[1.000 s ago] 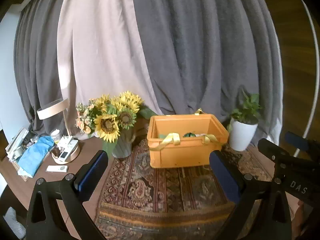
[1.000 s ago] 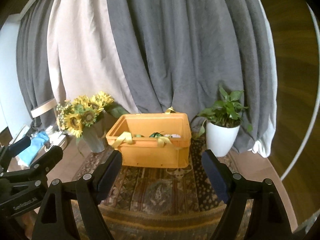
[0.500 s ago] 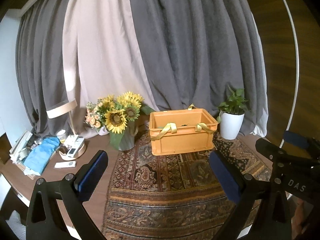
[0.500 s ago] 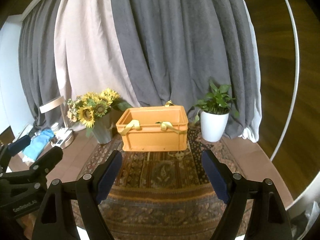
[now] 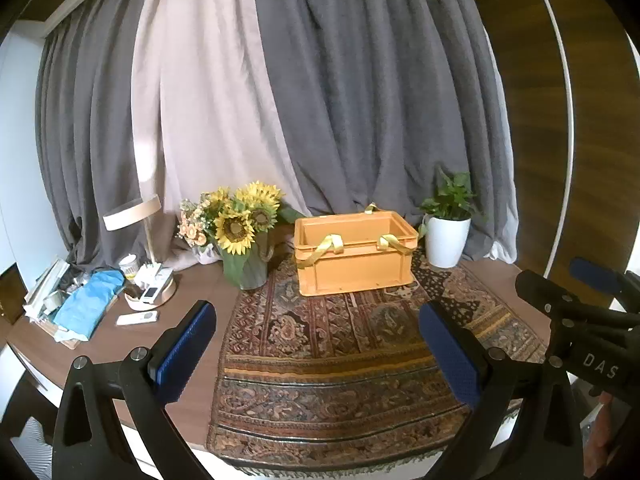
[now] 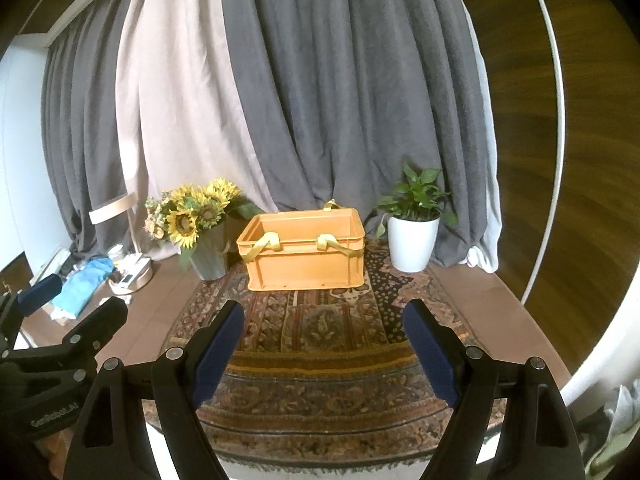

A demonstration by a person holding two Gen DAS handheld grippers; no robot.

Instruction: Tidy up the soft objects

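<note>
An orange plastic crate [image 5: 354,258] [image 6: 306,258] with yellow straps draped over its front rim stands at the back of a patterned rug [image 5: 352,360] [image 6: 320,344]. From this distance its inside is hidden. My left gripper [image 5: 316,320] hangs open over the rug's near part, nothing between its blue pads. My right gripper [image 6: 324,320] is likewise open with nothing in it, well short of the crate. Each gripper shows at the edge of the other's view.
A vase of sunflowers [image 5: 240,236] stands left of the crate, a white potted plant [image 5: 446,236] to its right. At the far left of the wooden table [image 5: 192,292] lie a blue cloth [image 5: 90,300], a lamp, remotes and papers. Curtains hang behind. The table's front edge is close below.
Both grippers have drawn back from the crate, which now looks smaller and farther. More of the rug and the table's front edge shows. The jaws stayed open.
</note>
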